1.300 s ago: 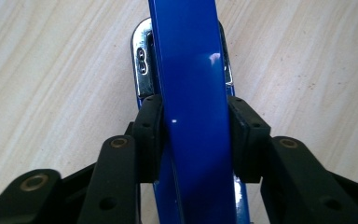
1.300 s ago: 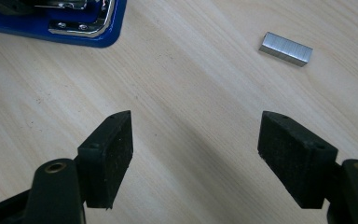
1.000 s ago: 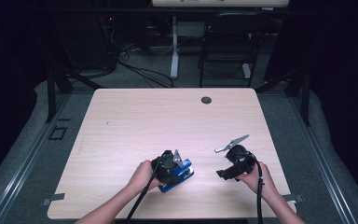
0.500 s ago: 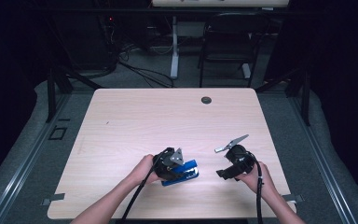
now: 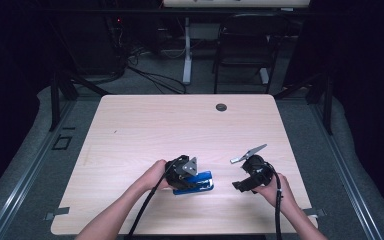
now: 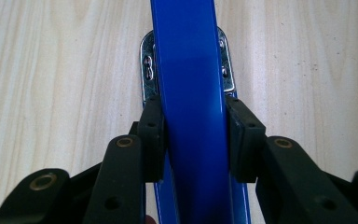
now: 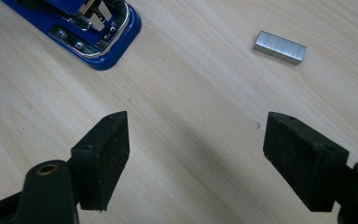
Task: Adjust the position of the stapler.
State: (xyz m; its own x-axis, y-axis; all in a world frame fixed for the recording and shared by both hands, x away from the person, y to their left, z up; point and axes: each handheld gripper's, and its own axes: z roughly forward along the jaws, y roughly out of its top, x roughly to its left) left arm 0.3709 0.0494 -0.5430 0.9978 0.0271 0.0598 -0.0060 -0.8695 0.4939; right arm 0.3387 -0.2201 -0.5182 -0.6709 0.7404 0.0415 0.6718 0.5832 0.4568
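Two grippers: one in each hand, both low over the near part of the table [image 5: 130,125]
Landmark: the blue stapler [image 5: 198,182], lying flat on the wood, near the front edge and a bit left of the middle
Left gripper [image 6: 193,135]: right on the stapler, at its left end in the high view [image 5: 180,169]; its two black pads press on both sides of the blue top arm, so it holds the stapler tight
Right gripper [image 7: 196,154]: well to the right of the stapler in the high view [image 5: 247,182]; its pads stand wide apart with only bare wood between them, so it holds nothing
Staples [image 7: 279,46]: a small silver block of staples lies on the table beyond the right gripper, apart from the stapler's front end
Stapler front [image 7: 98,28]: the shiny metal part at the tip shows, and the blue top looks lifted a little there; hard to be sure
Far off: a small dark round cap [image 5: 221,107] sits in the table near the back edge, far behind the stapler
Done so far: it looks like the stapler is caught and held steady
Left to do: my guess is the free gripper must pick up the staples and put them in the stapler; the block lies untouched
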